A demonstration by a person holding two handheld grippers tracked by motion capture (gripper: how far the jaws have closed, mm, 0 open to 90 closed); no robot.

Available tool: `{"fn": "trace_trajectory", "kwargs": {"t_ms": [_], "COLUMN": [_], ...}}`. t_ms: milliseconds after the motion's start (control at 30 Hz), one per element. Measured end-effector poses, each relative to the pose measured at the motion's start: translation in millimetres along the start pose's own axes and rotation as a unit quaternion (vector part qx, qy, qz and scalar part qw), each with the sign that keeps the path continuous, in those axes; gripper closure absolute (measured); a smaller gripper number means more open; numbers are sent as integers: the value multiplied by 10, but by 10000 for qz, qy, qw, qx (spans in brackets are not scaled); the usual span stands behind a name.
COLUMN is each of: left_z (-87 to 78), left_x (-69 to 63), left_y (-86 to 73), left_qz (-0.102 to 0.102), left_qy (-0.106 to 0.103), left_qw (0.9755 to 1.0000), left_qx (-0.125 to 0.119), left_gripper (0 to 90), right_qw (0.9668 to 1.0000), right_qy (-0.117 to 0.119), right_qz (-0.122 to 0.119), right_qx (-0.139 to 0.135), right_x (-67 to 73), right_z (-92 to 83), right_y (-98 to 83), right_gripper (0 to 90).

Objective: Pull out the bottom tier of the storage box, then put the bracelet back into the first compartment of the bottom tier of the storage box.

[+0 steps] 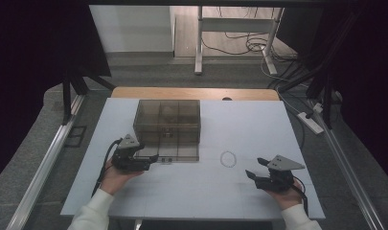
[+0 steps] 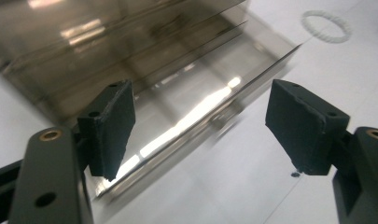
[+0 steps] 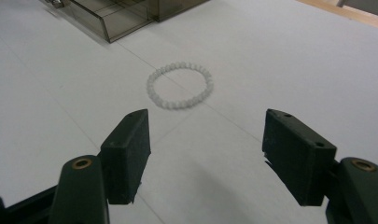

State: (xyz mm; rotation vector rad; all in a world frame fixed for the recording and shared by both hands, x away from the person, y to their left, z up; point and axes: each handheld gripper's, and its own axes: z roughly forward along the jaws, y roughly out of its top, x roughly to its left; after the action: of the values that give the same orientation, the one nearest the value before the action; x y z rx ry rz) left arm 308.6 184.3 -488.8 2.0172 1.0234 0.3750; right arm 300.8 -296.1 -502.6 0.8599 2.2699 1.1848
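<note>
Right gripper (image 3: 205, 154): jaws parted, nothing between them.
Bead bracelet (image 3: 179, 85): white, flat on table (image 3: 280, 60), centre frame, just beyond those jaws.
Handling: likely light, floppy, slippery; pinch one side of the ring.
Left gripper (image 2: 200, 130): released, at drawer (image 2: 186, 116) of smoky box (image 1: 167, 125).
</note>
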Motion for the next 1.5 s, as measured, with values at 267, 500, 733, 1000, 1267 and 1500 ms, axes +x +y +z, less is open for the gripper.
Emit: {"fn": "trace_trajectory", "kwargs": {"t_ms": [267,500,733,1000,1267,1500], "left_z": [119,312,471,589,738,814], "left_x": [-137,-269,-455,-544,-639,-698], "left_y": [153,332,510,614,700,765], "left_qz": [222,369,665,765,846,906], "left_qy": [-156,-361,-511,-607,-732,-814], "left_qw": [9996,9986,9961,9947,9929,9917], "left_qx": [55,143,256,314,394,407], "left_gripper": [250,249,249,248,242,240], "right_qw": [9998,9998,9998,9999,9997,9996], "right_qy": [-125,-105,-110,-138,-187,-216], "right_qz": [76,162,109,84,144,165], "right_qx": [-144,-76,-87,-48,-26,-32], "right_x": [-59,-130,-125,-139,-168,-170], "right_z": [-203,-164,-173,-178,-186,-206], "right_y": [-90,-118,-107,-108,-128,-144], "right_gripper": [298,288,289,289,289,288]}}
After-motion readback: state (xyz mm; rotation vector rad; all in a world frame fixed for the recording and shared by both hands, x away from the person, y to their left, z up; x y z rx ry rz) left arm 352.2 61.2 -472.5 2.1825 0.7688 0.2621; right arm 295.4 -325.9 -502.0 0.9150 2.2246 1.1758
